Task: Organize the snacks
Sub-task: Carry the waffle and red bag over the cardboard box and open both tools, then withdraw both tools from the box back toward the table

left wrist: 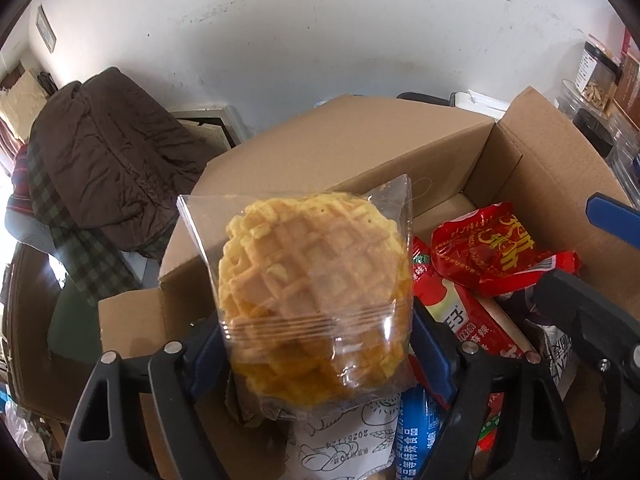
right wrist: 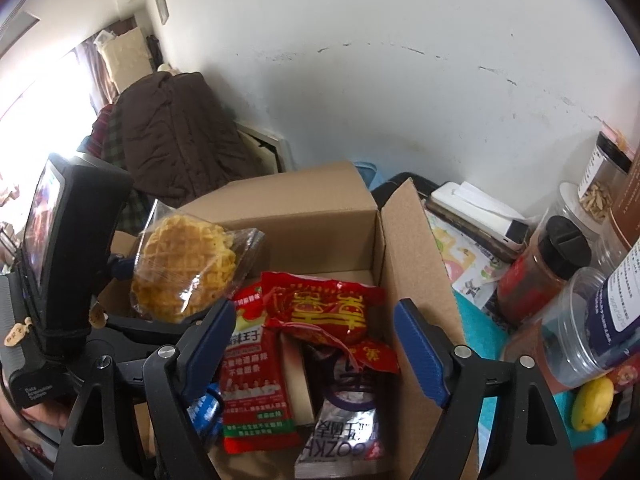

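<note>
My left gripper [left wrist: 316,344] is shut on a clear bag of yellow waffle cookies [left wrist: 316,276] and holds it up over the left part of an open cardboard box [left wrist: 404,152]. The same bag shows in the right wrist view [right wrist: 184,268], at the left over the box [right wrist: 320,216]. My right gripper [right wrist: 316,344] is open and empty, above the snacks in the box: a red foil pack [right wrist: 324,308], a red and white packet [right wrist: 256,392], a silver packet [right wrist: 344,432]. The red foil pack also shows in the left wrist view [left wrist: 496,248].
A brown coat [left wrist: 112,168] hangs over a chair at the left. To the right of the box stand a dark-lidded spice jar [right wrist: 540,268], clear plastic jars [right wrist: 588,320], a lemon [right wrist: 592,404] and stacked phones or books [right wrist: 476,220]. A white wall is behind.
</note>
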### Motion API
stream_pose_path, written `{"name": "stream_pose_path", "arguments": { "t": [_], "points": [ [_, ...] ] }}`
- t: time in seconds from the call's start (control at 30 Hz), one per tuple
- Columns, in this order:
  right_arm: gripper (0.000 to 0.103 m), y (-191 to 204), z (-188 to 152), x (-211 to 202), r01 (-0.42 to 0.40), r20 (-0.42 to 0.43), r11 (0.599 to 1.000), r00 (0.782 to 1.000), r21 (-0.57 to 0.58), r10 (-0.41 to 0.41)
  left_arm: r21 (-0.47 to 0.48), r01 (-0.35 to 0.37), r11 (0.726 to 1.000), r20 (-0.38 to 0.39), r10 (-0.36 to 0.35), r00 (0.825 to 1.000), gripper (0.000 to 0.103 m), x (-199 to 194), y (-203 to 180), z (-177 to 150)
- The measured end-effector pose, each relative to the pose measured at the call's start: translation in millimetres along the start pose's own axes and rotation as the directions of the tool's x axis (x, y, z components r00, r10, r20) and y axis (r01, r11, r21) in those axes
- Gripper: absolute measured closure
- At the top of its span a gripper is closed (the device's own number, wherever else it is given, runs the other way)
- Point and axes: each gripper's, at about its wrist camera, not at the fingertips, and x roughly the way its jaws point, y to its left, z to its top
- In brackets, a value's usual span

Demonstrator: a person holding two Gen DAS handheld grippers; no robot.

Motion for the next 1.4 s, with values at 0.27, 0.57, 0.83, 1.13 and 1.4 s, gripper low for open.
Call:
{"name": "stream_pose_path", "arguments": {
  "t": [0.27, 0.57, 0.83, 1.13, 1.4],
  "points": [
    [0.021, -2.6, 0.1, -10.6, -0.011, 0.022, 1.0, 1.0, 0.01, 0.011, 0.038, -0.035, 0.999, -0.007, 0.036, 0.999, 0.019, -0.1, -9.3, -1.6],
    [0.021, -8.4, 1.8, -23.1, -0.024, 0.047, 0.999, 0.999, 0.039, 0.022, 0.004, 0.003, 1.0, 0.029, -0.003, 1.0, 0.019, -14.5, -2.1, -2.9],
    [0.021, -5.1, 0.2, -32.0, -0.033, 0.046, 0.998, 0.998, 0.05, 0.031, -0.024, 0.006, 1.0, 0.048, -0.004, 0.999, 0.012, -27.2, 6.3, -5.8],
    [0.021, 9.8, 9.3, -68.5, -0.014, 0.092, 1.0, 0.996, 0.01, 0.013, -0.046, 0.022, 0.999, 0.128, -0.016, 0.992, 0.012, -75.7, 13.5, -5.6],
    [0.021, 24.9, 11.7, -120.9, -0.005, 0.165, 1.0, 0.986, -0.008, 0.006, -0.048, 0.041, 0.998, 0.215, -0.03, 0.976, 0.012, -133.7, 18.5, -15.1]
  ]
}}
